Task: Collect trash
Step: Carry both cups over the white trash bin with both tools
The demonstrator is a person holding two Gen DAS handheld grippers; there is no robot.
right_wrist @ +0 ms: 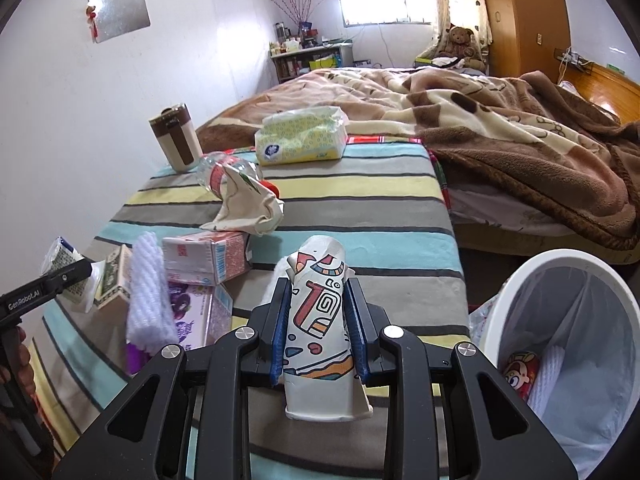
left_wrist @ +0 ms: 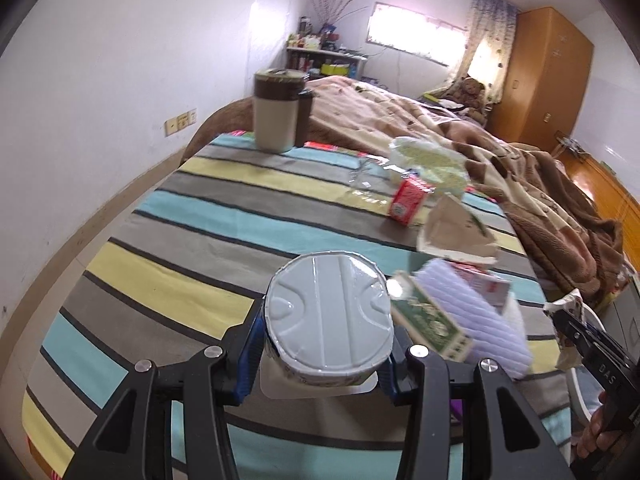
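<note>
My left gripper (left_wrist: 324, 354) is shut on a white plastic cup with a foil lid (left_wrist: 330, 312), held above the striped table (left_wrist: 192, 248). My right gripper (right_wrist: 318, 320) is shut on a crushed patterned paper cup (right_wrist: 320, 320), held over the table's near right part. A white trash bin with a liner (right_wrist: 576, 344) stands to the right and holds some trash. On the table lie a pink carton (right_wrist: 208, 258), a purple carton (right_wrist: 192, 316), a white cloth (right_wrist: 148, 292), a green box (left_wrist: 428, 316), crumpled paper (right_wrist: 248, 204), a plastic bottle (right_wrist: 224, 172) and a red box (left_wrist: 408, 200).
A brown and cream mug (right_wrist: 176, 140) and a tissue pack (right_wrist: 300, 136) stand at the table's far end. A bed with a brown blanket (right_wrist: 500, 128) lies beyond and to the right. A white wall runs along the left.
</note>
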